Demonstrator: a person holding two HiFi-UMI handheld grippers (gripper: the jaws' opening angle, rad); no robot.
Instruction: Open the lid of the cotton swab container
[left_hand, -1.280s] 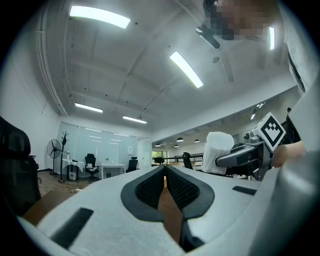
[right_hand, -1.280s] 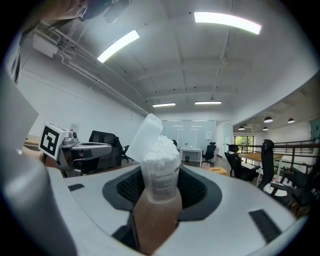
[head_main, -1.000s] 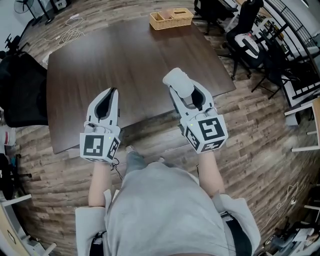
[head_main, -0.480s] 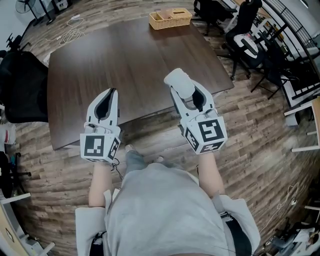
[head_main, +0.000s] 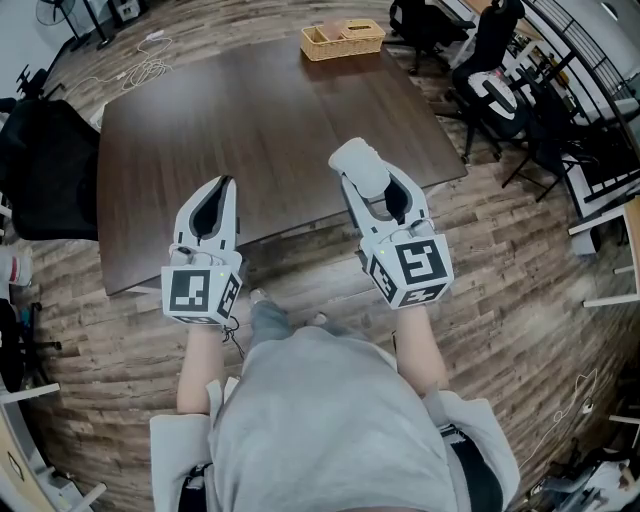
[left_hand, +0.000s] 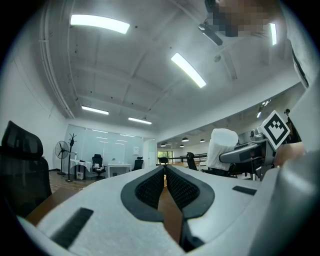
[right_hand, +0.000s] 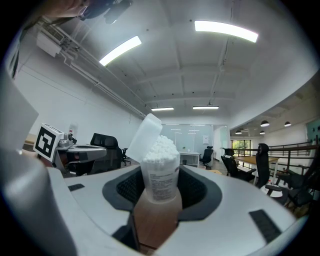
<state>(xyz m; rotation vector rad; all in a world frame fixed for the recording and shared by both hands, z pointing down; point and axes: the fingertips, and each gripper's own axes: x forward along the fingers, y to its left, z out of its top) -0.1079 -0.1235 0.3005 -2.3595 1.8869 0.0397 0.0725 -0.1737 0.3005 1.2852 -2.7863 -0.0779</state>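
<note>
My right gripper (head_main: 356, 178) is shut on the cotton swab container (head_main: 358, 165), a clear tube with a printed label (right_hand: 160, 175). It stands upright between the pads, packed with white swab tips. Its white lid (right_hand: 145, 136) is flipped up and leans back to the left. My left gripper (head_main: 225, 185) hangs beside it on the left, apart from it, jaws shut with nothing between them (left_hand: 165, 172). Both grippers point level over the near edge of the dark wooden table (head_main: 250, 110). From the left gripper view the container (left_hand: 221, 146) shows at the right.
A wicker basket (head_main: 342, 38) sits at the table's far edge. Black office chairs (head_main: 490, 70) stand to the right, and another black chair (head_main: 45, 170) to the left. Cables lie on the wooden floor at the far left. The person stands at the table's near edge.
Both grippers keep almost the same place over the table's near edge. The container stays in the right jaws with its lid up.
</note>
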